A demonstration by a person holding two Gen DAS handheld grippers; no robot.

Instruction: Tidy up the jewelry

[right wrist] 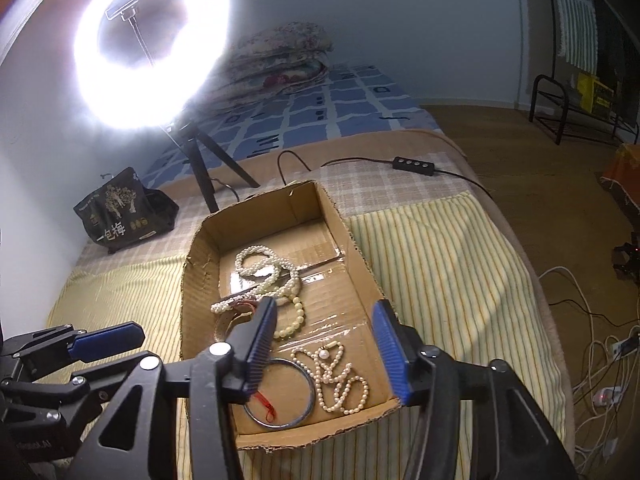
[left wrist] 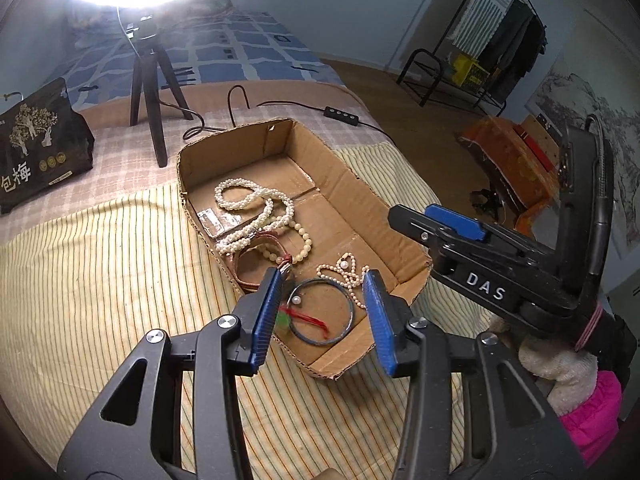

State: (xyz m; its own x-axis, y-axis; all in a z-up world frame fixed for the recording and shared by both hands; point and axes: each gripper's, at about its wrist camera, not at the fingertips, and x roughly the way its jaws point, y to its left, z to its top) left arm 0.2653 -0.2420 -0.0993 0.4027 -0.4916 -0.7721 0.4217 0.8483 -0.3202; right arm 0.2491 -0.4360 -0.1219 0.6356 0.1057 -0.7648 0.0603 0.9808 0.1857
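- Black snack bag (left wrist: 40, 144), far left, well clear of the cardboard box (left wrist: 240, 142); the ring-light tripod (left wrist: 154, 92) stands just beyond the box's far rim.
- Left gripper (left wrist: 322, 316): jaws spread, empty, above the near left corner.
- Box interior: pearl ropes (right wrist: 268, 276) toward the far left; metal bangle (right wrist: 280, 394) and small pearl necklace (right wrist: 340, 380) against the near wall; far end bare.
- Right gripper (right wrist: 326, 354): jaws spread, nothing pinched, over the necklace.
- Striped cloth (right wrist: 440, 272), right, lies open.
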